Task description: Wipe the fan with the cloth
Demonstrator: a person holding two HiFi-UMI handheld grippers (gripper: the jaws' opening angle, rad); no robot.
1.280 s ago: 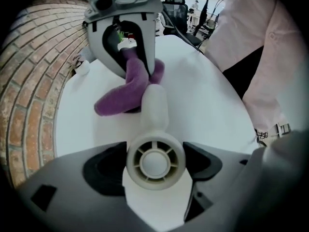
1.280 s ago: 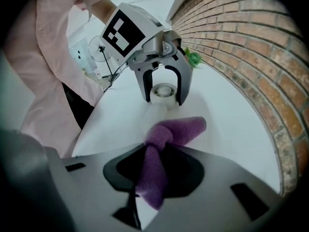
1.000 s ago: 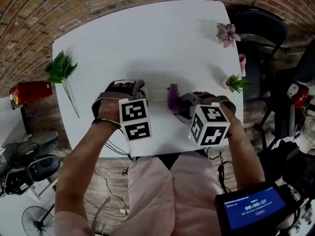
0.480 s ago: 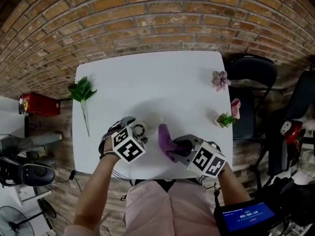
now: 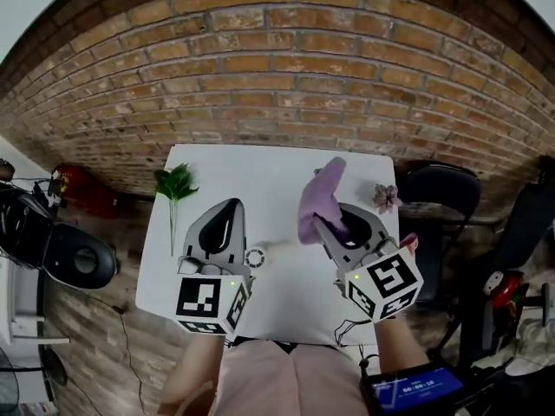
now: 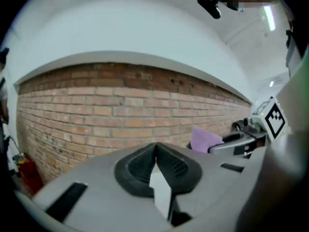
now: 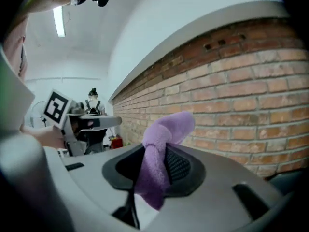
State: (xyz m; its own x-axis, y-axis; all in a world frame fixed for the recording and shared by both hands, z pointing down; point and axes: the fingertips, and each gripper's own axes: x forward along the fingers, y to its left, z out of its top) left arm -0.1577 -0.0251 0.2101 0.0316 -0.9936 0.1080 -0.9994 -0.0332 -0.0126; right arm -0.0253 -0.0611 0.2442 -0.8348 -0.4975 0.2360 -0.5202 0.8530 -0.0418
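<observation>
The small white round fan lies on the white table, between and below my two raised grippers. My left gripper is held up over the table's left part, jaws shut together with nothing between them. My right gripper is up at the right, shut on the purple cloth, which sticks up out of the jaws and droops over. In the right gripper view the cloth fills the gap between the pads. Both grippers point roughly level at the brick wall.
A brick wall stands behind the table. A green sprig lies at the table's far left corner, a pink flower at its far right corner. A black chair stands to the right, a red object on the floor to the left.
Both grippers have risen from the tabletop to well above it and now point at the wall. The left jaws have shut. The fan stays on the table. The cloth rose with the right gripper.
</observation>
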